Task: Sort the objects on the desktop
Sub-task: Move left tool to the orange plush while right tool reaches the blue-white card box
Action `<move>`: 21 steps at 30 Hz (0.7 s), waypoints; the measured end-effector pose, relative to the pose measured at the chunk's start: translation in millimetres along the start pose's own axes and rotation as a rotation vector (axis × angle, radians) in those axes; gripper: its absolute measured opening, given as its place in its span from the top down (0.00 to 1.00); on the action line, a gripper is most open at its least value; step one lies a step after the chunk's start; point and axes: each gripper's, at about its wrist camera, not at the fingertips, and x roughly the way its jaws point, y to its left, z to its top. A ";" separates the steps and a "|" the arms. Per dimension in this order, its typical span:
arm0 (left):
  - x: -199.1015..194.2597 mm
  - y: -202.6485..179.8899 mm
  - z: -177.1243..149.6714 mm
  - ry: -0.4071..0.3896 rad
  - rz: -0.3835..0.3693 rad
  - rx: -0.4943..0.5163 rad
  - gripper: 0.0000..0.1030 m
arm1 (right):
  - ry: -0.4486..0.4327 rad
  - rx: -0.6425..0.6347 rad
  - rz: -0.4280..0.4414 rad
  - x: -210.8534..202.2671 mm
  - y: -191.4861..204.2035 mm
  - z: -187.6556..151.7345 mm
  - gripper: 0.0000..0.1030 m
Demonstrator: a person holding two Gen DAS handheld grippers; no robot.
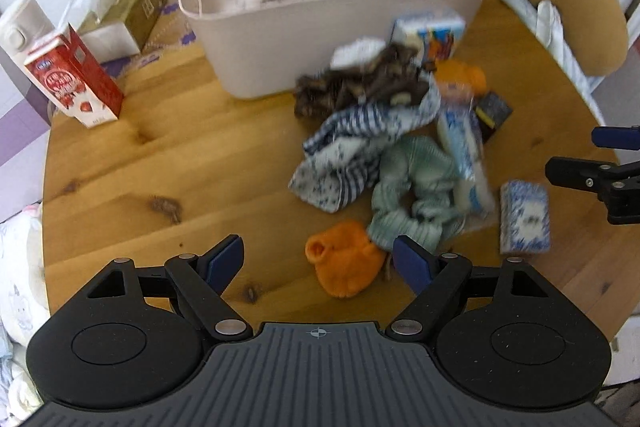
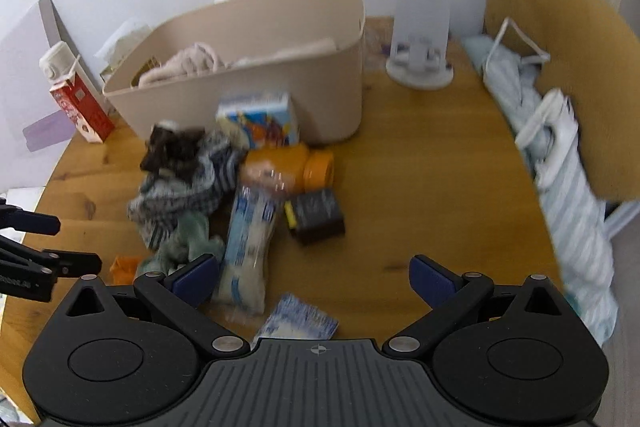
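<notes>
Both tongs are released and hold nothing: the left gripper hangs at the bottom of its view with its blue pads spread wide, and the right gripper is equally wide apart low in its own view. The things to sort lie in a loose heap in the middle of the wooden table, just in front of the beige bin that fills the upper centre and already has pale soft things inside. Nearest the left gripper, low in the frame between its pads, sits an orange knitted piece; it looks light and soft, so it should squash under a pinch and is best taken across its bunched middle. Just above it lie a green ribbed cloth and a blue striped cloth, both limp and tangled, likely to drag neighbours along when lifted. A long plastic packet runs down the centre of the right view; its wrapper looks slick, so a grip across the narrow width seems safest. A small blue-and-white tissue pack lies between the right gripper's pads, soft and easy to pinch by its edges.
</notes>
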 end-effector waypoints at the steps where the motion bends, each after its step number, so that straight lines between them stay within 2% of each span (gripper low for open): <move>1: 2.8 -0.2 -2.4 0.006 0.001 0.004 0.19 | 0.009 0.002 -0.006 2.4 0.8 -2.6 0.00; 9: 26.0 -4.4 -14.2 0.035 0.002 0.017 0.19 | 0.096 -0.034 -0.102 21.6 10.8 -21.9 0.00; 18: 47.1 -3.2 -18.8 0.049 -0.004 0.018 0.20 | 0.174 0.052 -0.098 40.7 5.4 -32.1 0.00; 21: 52.6 -3.6 -17.5 0.050 -0.036 0.025 0.23 | 0.181 0.053 -0.104 44.6 7.2 -33.1 0.00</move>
